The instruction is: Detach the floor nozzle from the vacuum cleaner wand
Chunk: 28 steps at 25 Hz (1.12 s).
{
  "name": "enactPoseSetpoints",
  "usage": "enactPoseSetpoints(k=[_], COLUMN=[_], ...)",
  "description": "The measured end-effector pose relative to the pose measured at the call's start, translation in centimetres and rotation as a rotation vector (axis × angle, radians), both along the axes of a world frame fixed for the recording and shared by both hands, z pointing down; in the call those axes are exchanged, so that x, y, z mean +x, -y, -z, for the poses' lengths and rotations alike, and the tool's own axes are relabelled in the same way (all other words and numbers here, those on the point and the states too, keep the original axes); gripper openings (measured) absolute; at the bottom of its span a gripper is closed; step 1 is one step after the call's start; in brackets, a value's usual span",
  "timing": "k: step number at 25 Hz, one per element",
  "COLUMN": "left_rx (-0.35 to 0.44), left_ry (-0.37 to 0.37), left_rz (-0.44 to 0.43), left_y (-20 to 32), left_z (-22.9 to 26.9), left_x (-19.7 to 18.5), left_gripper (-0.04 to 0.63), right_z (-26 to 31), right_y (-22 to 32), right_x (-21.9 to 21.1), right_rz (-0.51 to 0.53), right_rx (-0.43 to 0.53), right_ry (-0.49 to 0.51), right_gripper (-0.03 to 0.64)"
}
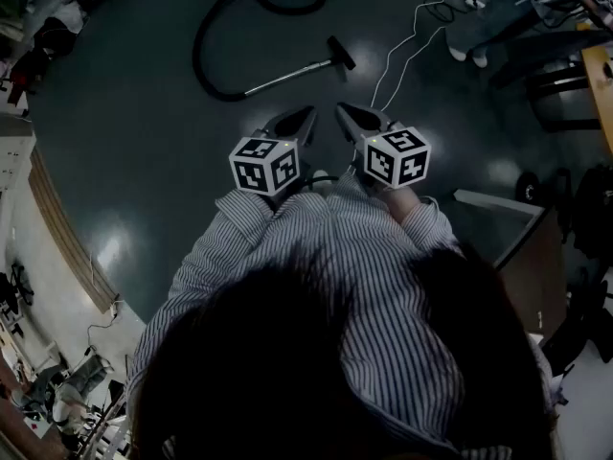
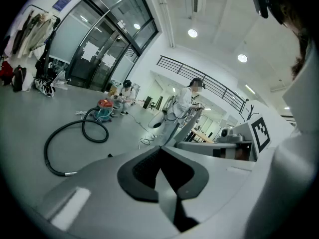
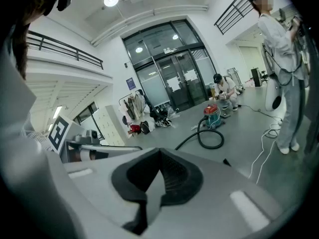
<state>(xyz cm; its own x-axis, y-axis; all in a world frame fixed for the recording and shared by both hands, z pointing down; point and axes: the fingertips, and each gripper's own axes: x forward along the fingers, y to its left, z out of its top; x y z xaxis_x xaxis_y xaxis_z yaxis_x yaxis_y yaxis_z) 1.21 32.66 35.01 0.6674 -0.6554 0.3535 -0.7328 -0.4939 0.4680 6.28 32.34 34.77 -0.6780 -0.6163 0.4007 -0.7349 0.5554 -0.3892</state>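
Note:
The vacuum's metal wand [image 1: 287,76] lies on the dark floor ahead of me, with the black floor nozzle [image 1: 341,52] on its far right end. A black hose [image 1: 203,50] curves from the wand's left end up into a loop. My left gripper [image 1: 306,114] and right gripper [image 1: 341,111] are held side by side above the floor, short of the wand, and both are shut with nothing in them. In the left gripper view the left gripper [image 2: 160,148] points past the hose [image 2: 60,136]. The right gripper [image 3: 159,151] faces the red and teal vacuum body [image 3: 213,114].
A white cable [image 1: 407,54] runs across the floor right of the nozzle. One person [image 3: 281,63] stands to the right, and another [image 3: 224,87] crouches behind the vacuum body. A wooden table edge [image 1: 599,84] and dark furniture [image 1: 536,247] are at the right. Coats and bags [image 2: 20,59] hang near the glass doors.

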Motion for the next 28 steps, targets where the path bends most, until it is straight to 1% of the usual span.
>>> enactPoseSetpoints(k=[4,15,17,20,22,26,28], left_rx=[-0.022,-0.041,-0.047,-0.049,-0.051,-0.055,-0.053], left_ry=[-0.006,-0.007,-0.005,-0.001,-0.001,0.012,0.026], left_rz=[-0.005,-0.005,-0.004,0.020,0.041,0.077,0.096], left_y=[-0.1,0.3,0.5,1.2,2.0,3.6,4.1], left_z=[-0.7,-1.3,-1.4,-1.3,-1.4,-2.0,-2.1], left_x=[-0.2,0.5,0.8,0.9,0.9,1.2,1.1], left_gripper=[0.006,0.006,0.006,0.006,0.006,0.006,0.006], right_z=[-0.5,-1.4,-1.5,-1.6,-1.6,-1.4,-1.5], right_y=[-0.1,-0.2,-0.1,0.8,1.8,3.8,4.5], right_x=[-0.7,-1.3,-1.1,-0.2,0.6,2.5,3.2], right_rz=[0.011,0.042,0.044,0.025,0.005,-0.026,-0.042], right_rx=[-0.012,-0.037,-0.044,-0.051,-0.055,-0.073,-0.077], right_ry=[0.000,-0.014,-0.014,-0.012,0.011,0.110,0.117], right_gripper=[0.002,0.002,0.002,0.002,0.002,0.002,0.002])
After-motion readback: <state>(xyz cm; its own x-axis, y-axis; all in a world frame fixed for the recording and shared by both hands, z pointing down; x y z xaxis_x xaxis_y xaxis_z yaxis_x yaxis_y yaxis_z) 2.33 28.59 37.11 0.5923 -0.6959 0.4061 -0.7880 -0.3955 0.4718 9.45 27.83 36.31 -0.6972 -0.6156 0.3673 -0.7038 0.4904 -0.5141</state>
